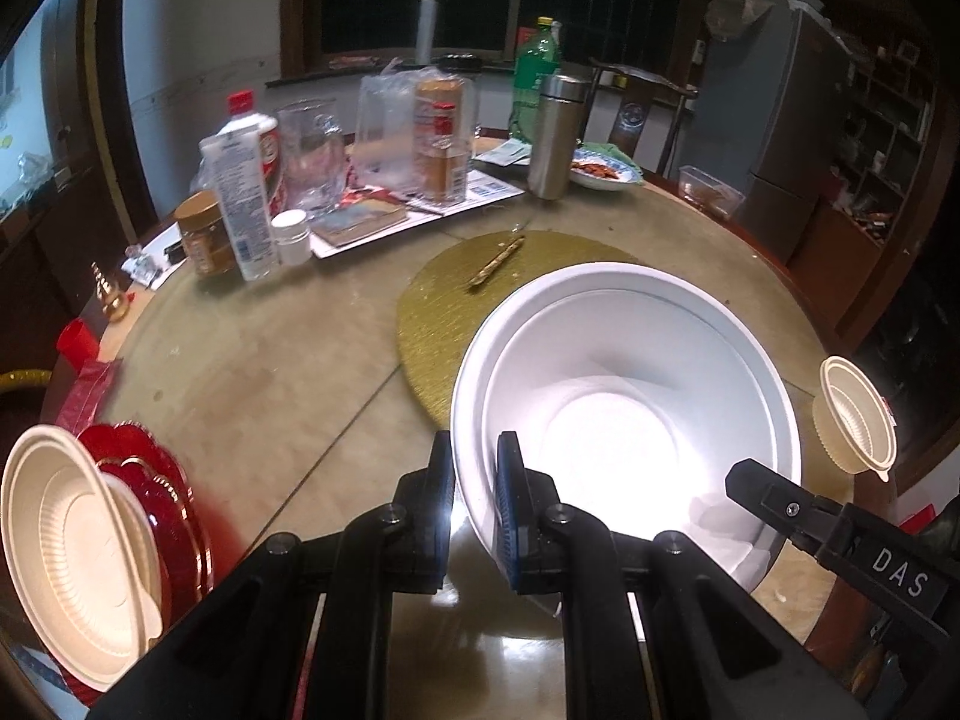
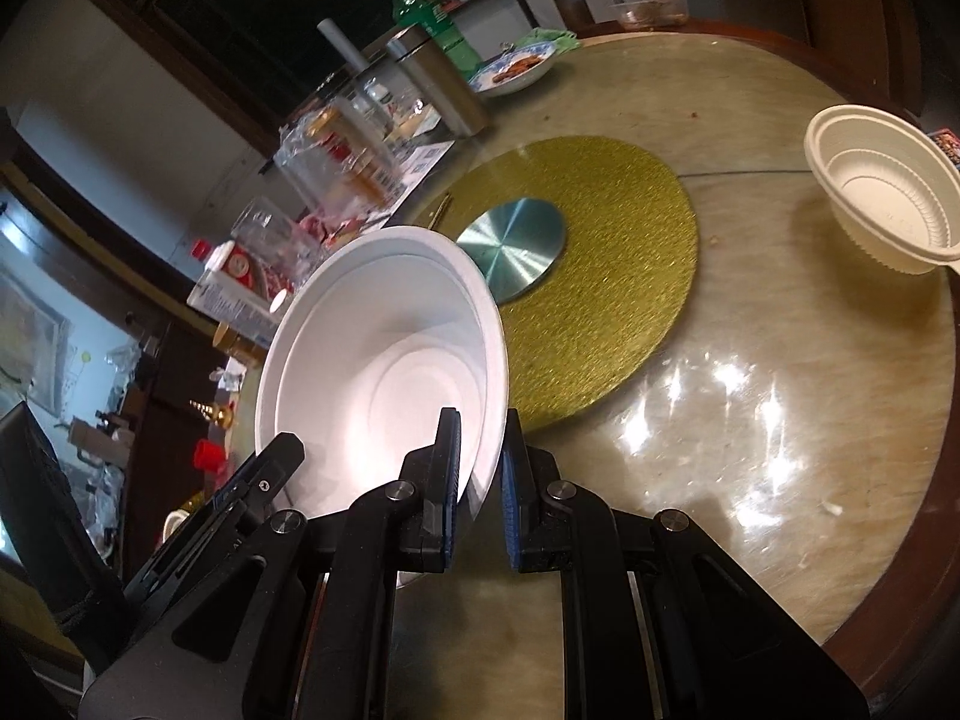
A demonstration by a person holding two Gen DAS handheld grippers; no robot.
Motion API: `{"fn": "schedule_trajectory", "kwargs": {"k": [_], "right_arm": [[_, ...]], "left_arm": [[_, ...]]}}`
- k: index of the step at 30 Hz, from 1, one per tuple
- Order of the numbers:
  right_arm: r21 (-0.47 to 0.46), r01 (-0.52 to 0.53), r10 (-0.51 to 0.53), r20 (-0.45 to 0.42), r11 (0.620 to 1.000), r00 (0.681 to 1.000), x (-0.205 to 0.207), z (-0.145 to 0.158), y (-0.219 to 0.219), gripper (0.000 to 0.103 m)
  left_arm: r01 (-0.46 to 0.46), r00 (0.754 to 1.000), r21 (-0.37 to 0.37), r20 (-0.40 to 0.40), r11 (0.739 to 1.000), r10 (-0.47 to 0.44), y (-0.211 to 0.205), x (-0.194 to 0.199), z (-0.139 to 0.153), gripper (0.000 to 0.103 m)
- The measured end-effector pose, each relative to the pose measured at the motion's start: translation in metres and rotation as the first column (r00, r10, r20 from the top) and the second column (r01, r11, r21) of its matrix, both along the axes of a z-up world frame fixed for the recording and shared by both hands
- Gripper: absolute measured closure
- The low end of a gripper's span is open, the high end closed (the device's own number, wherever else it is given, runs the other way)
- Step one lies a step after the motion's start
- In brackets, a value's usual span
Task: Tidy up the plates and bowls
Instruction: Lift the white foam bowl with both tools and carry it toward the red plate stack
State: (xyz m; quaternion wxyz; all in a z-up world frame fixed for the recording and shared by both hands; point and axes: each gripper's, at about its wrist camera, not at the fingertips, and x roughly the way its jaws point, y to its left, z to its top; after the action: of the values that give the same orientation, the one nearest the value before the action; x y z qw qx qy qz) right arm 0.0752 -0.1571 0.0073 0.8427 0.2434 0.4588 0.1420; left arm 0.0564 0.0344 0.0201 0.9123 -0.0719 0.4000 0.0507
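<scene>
A large white bowl [image 1: 630, 372] [image 2: 372, 348] hangs tilted over the round table, held between both grippers. My left gripper [image 1: 474, 450] is shut on its left rim, one finger inside and one outside. My right gripper [image 2: 480, 426] is shut on the opposite rim, and its tip [image 1: 744, 474] shows in the left wrist view. In the right wrist view the left gripper [image 2: 282, 450] sits at the bowl's far edge. A small cream ribbed bowl [image 1: 858, 420] [image 2: 882, 204] stands near the table's right edge. At the left edge a cream plate [image 1: 78, 540] lies on red plates [image 1: 162, 480].
A gold round mat [image 1: 432, 324] [image 2: 600, 252] with a silver disc [image 2: 516, 246] lies mid-table, a pen-like stick [image 1: 498, 264] on it. Bottles, jars, a glass jug [image 1: 312, 156], a steel flask [image 1: 555, 138] and a dish of food [image 1: 600, 171] crowd the far side.
</scene>
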Motion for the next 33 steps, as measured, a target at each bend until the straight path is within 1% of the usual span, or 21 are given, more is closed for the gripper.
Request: {"fn": "schedule_trajectory", "kwargs": {"k": [7, 18, 25, 33], "right_arm": [[-0.014, -0.042, 0.042, -0.006, 0.999, 0.999, -0.004, -0.004, 0.021, 0.091], [-0.027, -0.071, 0.071, 0.018, 0.997, 0.997, -0.011, 0.002, 0.036, 0.091], [-0.023, -0.101, 0.102, 0.044, 0.995, 0.994, -0.015, 0.011, 0.048, 0.091], [-0.024, -0.166, 0.167, 0.089, 0.986, 0.982, -0.021, 0.026, 0.077, 0.091]], "left_arm": [[-0.038, 0.999, -0.020, -0.009, 0.999, 0.038, 0.019, -0.012, -0.005, 0.091], [-0.056, 0.998, -0.038, 0.006, 0.998, 0.056, 0.032, -0.024, 0.000, 0.091], [-0.079, 0.996, -0.047, 0.041, 0.996, 0.081, 0.046, -0.039, 0.013, 0.091], [-0.137, 0.987, -0.041, 0.077, 0.990, 0.140, 0.071, -0.057, 0.026, 0.091]]}}
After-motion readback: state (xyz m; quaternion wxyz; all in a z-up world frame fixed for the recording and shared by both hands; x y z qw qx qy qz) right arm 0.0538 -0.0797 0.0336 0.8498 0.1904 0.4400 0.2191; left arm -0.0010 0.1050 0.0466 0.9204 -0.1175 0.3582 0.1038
